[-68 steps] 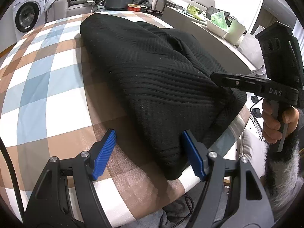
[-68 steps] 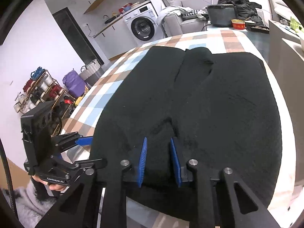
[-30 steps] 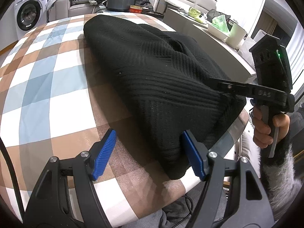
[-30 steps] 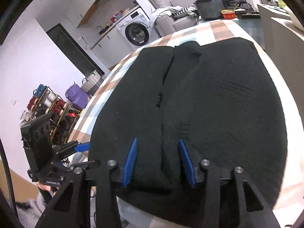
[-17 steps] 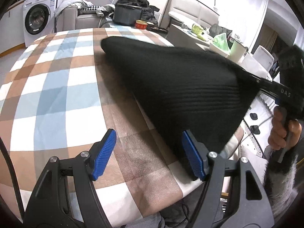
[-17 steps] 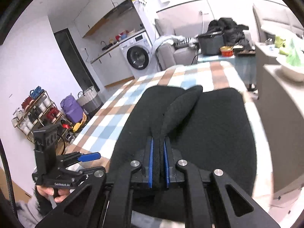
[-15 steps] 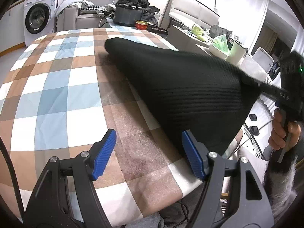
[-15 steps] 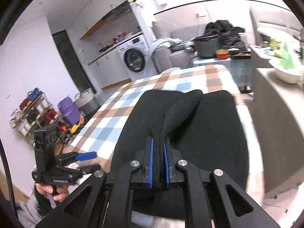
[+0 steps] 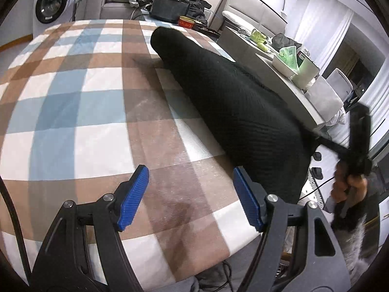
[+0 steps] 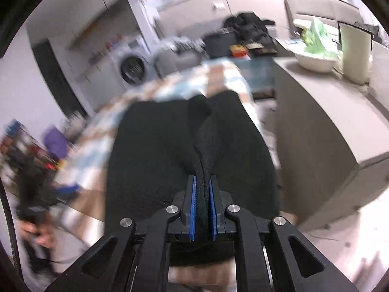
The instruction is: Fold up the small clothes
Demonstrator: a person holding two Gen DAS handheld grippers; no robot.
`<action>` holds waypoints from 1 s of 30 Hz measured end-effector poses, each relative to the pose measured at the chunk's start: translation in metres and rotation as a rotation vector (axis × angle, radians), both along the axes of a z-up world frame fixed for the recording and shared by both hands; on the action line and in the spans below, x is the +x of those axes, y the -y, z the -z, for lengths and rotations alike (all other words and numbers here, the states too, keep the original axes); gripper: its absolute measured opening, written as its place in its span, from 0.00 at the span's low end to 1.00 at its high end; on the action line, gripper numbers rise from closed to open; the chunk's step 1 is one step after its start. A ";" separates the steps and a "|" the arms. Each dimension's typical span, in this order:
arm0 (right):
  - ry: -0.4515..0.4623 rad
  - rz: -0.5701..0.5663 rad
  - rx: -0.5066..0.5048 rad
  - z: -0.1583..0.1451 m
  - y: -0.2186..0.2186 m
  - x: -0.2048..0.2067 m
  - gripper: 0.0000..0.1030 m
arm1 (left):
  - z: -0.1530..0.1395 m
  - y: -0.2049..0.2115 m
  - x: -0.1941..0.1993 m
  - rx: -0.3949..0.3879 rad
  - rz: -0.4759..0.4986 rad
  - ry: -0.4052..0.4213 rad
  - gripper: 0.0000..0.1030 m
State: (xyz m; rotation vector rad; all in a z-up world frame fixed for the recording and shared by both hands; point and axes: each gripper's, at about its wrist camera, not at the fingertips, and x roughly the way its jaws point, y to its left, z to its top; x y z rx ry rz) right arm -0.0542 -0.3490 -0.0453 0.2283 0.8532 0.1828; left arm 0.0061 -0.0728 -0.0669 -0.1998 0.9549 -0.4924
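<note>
A black knit garment point(image 9: 233, 107) stretches from the far side of the checked table point(image 9: 80, 97) to the right edge, its near end lifted off the table. My right gripper point(image 10: 201, 204) is shut on the garment's near edge point(image 10: 189, 141); in the left wrist view it shows blurred at the right point(image 9: 350, 150), off the table's edge. My left gripper point(image 9: 192, 194) is open and empty, low over the table's near edge, its right pad next to the hanging cloth.
A grey counter point(image 10: 323, 121) with a white bowl point(image 10: 313, 60) and a green bag stands right of the table. A washing machine point(image 9: 52, 2), a sofa and a black pot point(image 9: 170, 11) are beyond the table. The right wrist view is motion-blurred.
My right gripper opened, then shut on the garment's edge and pulled it up and to the right, off the table's side. The cloth left the left gripper's right pad. The left gripper stayed open.
</note>
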 end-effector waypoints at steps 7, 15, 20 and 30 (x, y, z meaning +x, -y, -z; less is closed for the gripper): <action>0.003 0.022 0.101 -0.002 0.023 -0.002 0.39 | 0.008 0.039 0.033 -0.074 0.008 -0.061 0.67; -0.020 0.181 0.172 0.022 0.061 0.014 0.39 | 0.013 0.079 0.064 -0.100 -0.038 -0.026 0.40; -0.035 0.141 0.134 0.026 0.049 0.018 0.12 | 0.013 0.095 0.066 -0.009 -0.034 0.029 0.28; -0.029 0.067 -0.025 0.020 0.014 0.018 0.11 | 0.013 0.066 0.070 -0.045 -0.123 -0.046 0.51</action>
